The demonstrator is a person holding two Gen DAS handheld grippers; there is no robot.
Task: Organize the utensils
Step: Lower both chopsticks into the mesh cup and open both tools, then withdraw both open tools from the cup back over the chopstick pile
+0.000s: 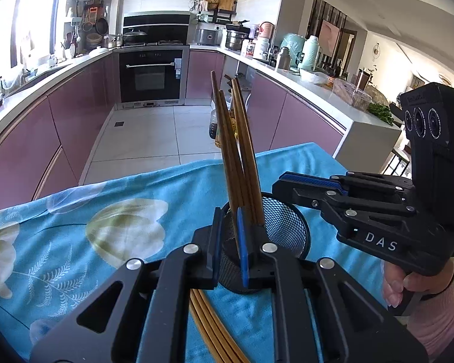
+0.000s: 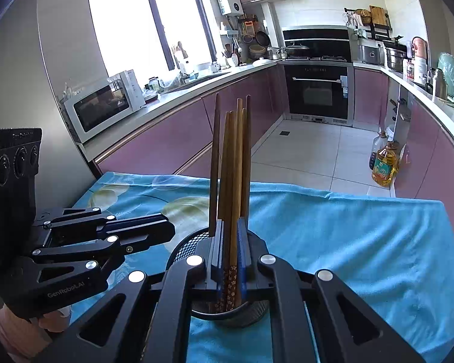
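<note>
Several brown chopsticks (image 1: 236,157) (image 2: 233,166) stand upright in a black mesh cup (image 1: 287,230) (image 2: 181,245) on a blue flowered cloth (image 1: 106,211) (image 2: 348,242). My left gripper (image 1: 230,214) (image 2: 171,230) sits at the cup's near rim, its jaws a narrow slit apart with nothing pressed between them. My right gripper (image 2: 230,220) (image 1: 275,183) hangs over the cup. Its pads are almost together and the chopsticks show through the slit. In the left wrist view its tips stand just right of the bundle, not around it. More chopsticks (image 1: 210,326) lie on the cloth under my left gripper.
The cloth-covered table ends at its far edge, with tiled floor beyond. Oil bottles (image 2: 386,163) stand on the floor by the pink cabinets. A microwave (image 2: 103,106) sits on the left counter. A person's hand (image 1: 393,287) (image 2: 15,326) holds each gripper.
</note>
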